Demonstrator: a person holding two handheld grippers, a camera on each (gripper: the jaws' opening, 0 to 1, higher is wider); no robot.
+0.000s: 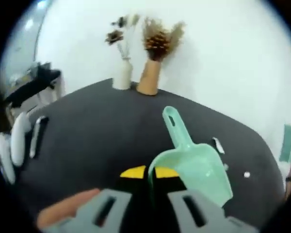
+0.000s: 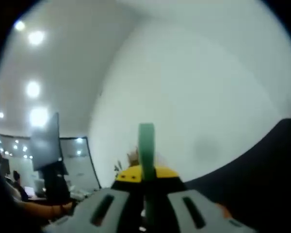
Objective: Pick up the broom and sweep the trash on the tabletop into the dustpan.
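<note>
left gripper clamped on mint-green dustpan over the dark tabletop, right gripper around green broom handle

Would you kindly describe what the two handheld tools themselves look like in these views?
Both look alike. The left tool has two grey moulded jaws, each with a dark slot, rising from the bottom of the left gripper view, and yellow tips on black ahead of them. The right tool shows the same grey slotted jaws and yellow-on-black tips in the right gripper view. No cables or markings are discernible; both views are blurred.
</note>
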